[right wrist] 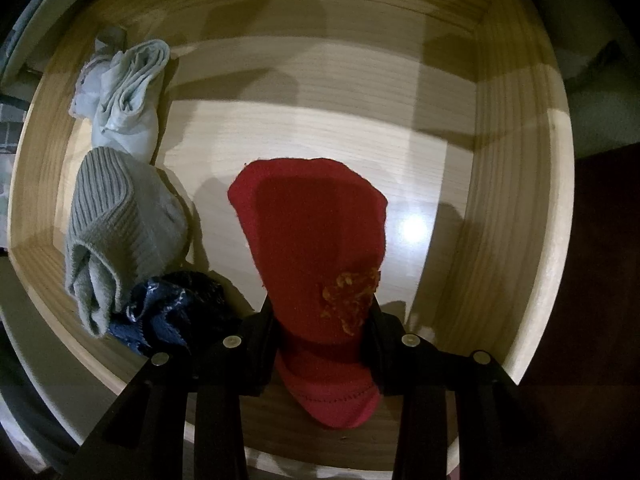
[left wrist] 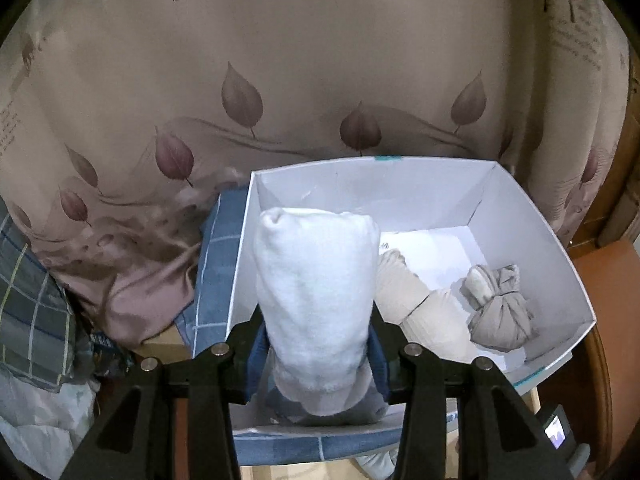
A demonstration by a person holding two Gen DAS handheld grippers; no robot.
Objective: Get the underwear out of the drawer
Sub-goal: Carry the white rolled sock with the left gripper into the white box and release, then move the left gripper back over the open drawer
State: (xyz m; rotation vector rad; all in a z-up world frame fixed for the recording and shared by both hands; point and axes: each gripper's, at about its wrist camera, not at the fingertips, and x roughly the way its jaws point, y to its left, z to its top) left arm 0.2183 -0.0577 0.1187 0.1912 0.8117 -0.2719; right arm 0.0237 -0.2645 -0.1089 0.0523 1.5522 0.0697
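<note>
Left gripper (left wrist: 316,344): I see its jaws clamped on a fluffy white fabric roll (left wrist: 316,280), above the white cardboard box's (left wrist: 560,264) near-left corner; far half bare.
Right gripper (right wrist: 320,320): jaws pinch a red knitted garment (right wrist: 316,232) inside the pale wooden drawer (right wrist: 512,184); right side bare.

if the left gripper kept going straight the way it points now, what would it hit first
Probably the white box's floor or far wall. The left gripper, shut on a white sock, aims down into the box, left of the beige roll and grey bundle. Depth is unclear.
</note>
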